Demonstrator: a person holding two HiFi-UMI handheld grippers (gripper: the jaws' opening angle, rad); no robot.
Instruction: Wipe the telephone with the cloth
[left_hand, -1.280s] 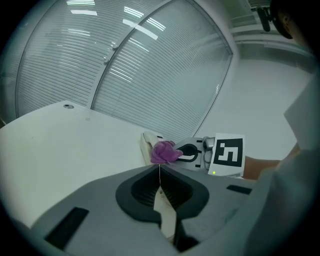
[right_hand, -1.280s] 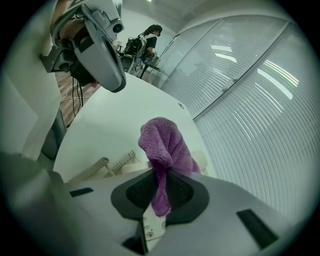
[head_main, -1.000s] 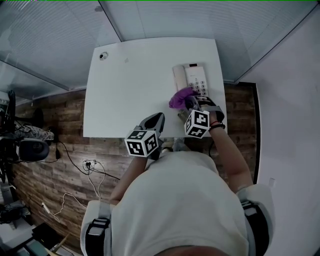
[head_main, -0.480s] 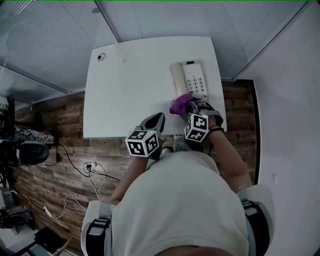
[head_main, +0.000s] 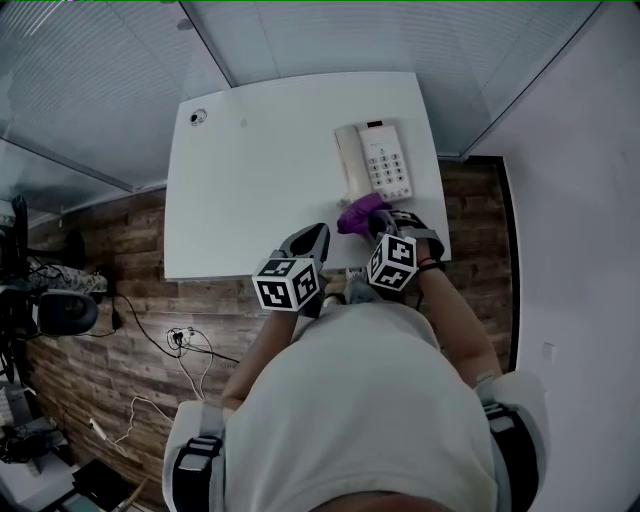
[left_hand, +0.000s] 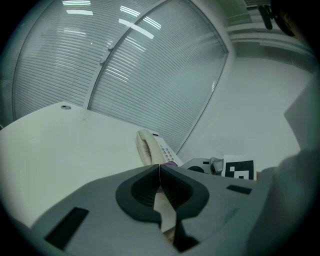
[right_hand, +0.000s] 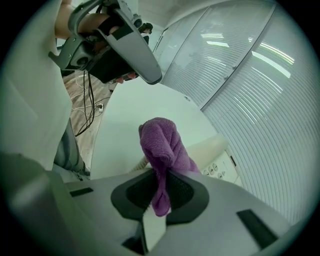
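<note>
Telephone (head_main: 375, 160) sits at the table's (head_main: 250, 190) 2 o'clock corner. Right gripper (right_hand: 161, 175) clamps the purple cloth (right_hand: 162, 145) at the telephone's 6 o'clock end. Left gripper (left_hand: 159, 169) jaws are together, empty.

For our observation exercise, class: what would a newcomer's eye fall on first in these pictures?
The bright purple cloth, pinched in the fingers of the right gripper, at the near end of the white telephone. The telephone sits on the right side of a white table.
</note>
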